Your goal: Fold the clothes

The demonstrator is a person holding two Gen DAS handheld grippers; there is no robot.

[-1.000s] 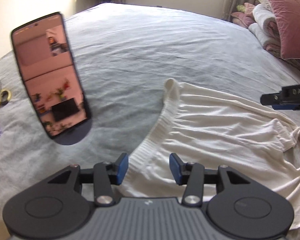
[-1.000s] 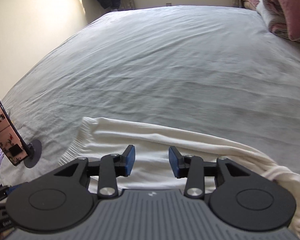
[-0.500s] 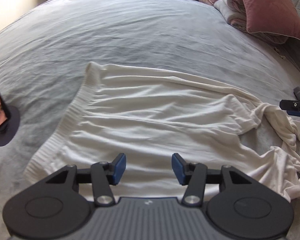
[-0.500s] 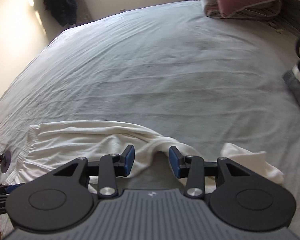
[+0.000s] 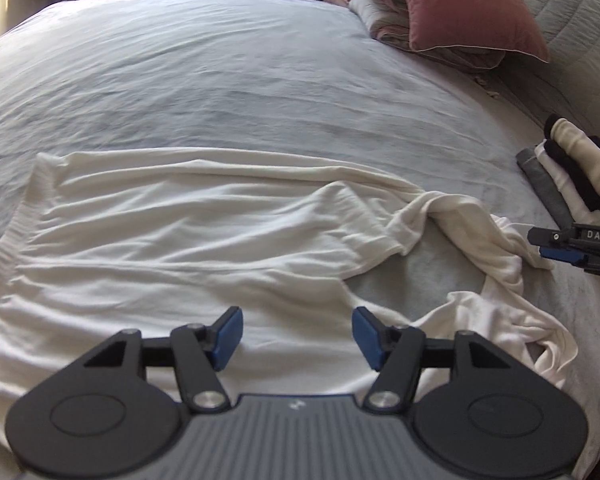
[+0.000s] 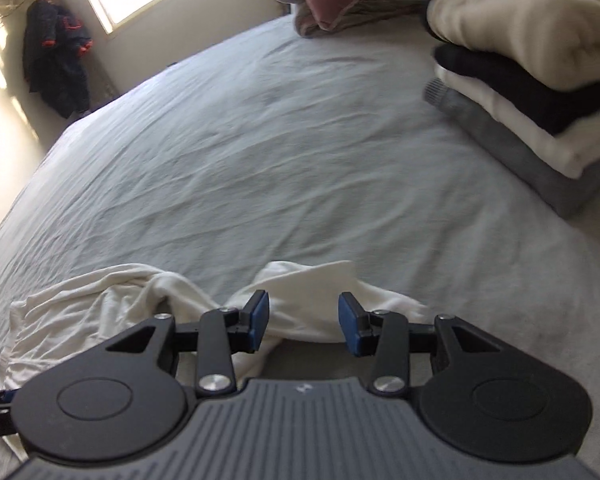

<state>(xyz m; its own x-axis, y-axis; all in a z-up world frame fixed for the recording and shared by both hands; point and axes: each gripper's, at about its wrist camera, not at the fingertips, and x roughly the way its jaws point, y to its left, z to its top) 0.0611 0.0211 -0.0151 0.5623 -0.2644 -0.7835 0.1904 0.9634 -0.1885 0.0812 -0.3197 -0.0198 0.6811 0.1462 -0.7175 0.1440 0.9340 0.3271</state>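
Both my hands have swung right along the bed (image 5: 220,80), losing the phone. My left gripper (image 5: 297,338) is opening, empty, above the white garment (image 5: 180,232) at lower centre. My right gripper (image 6: 303,323) hangs part-open, empty, over its crumpled end near the folded stack (image 6: 540,92).

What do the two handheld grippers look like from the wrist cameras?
Both match: the left gripper and right gripper have black linkage arms with silver pivot screws, blue pads on the fingertips, round black side housings and a ribbed grey body. Seen side-on, the right gripper carries white "DAS" lettering.
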